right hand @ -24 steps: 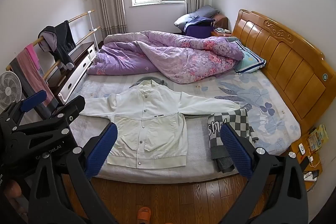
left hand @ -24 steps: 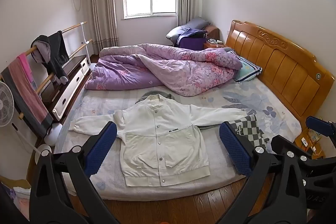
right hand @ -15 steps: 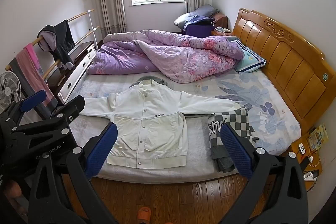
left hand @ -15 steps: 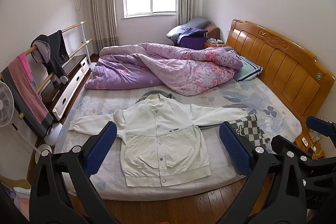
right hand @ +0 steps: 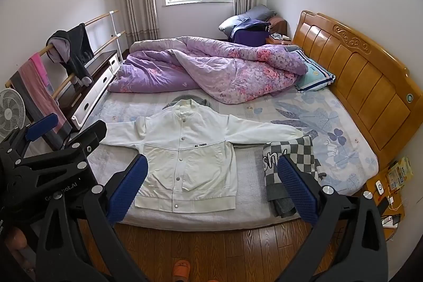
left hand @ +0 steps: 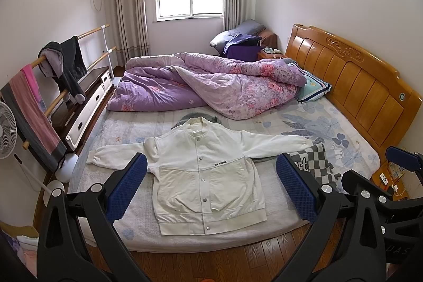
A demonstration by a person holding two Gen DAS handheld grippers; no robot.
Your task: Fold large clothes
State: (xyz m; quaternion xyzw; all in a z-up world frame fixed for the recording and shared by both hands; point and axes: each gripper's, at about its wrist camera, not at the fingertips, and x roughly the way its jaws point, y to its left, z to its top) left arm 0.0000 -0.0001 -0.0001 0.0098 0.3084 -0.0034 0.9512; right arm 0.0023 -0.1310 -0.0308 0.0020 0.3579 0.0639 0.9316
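A white snap-button jacket (left hand: pixel 203 171) lies flat, front up, on the near part of the bed (left hand: pixel 137 226), both sleeves spread sideways; it also shows in the right wrist view (right hand: pixel 185 157). My left gripper (left hand: pixel 211 186) is open and empty, held back from the bed's near edge above the floor. My right gripper (right hand: pixel 211 186) is open and empty, also back from the bed. The left gripper's body shows at the left of the right wrist view (right hand: pixel 45 157). A folded grey-checked garment (right hand: pixel 288 165) lies by the jacket's right sleeve.
A crumpled purple floral quilt (left hand: pixel 211 81) fills the far half of the bed. A wooden headboard (left hand: pixel 351 86) stands at the right. A clothes rail with hanging garments (left hand: pixel 53 75), a fan (left hand: pixel 6 134) and a cabinet are at the left. Wood floor (right hand: pixel 211 247) lies below.
Both views have barely shifted; the jacket and both open grippers stay as they were.
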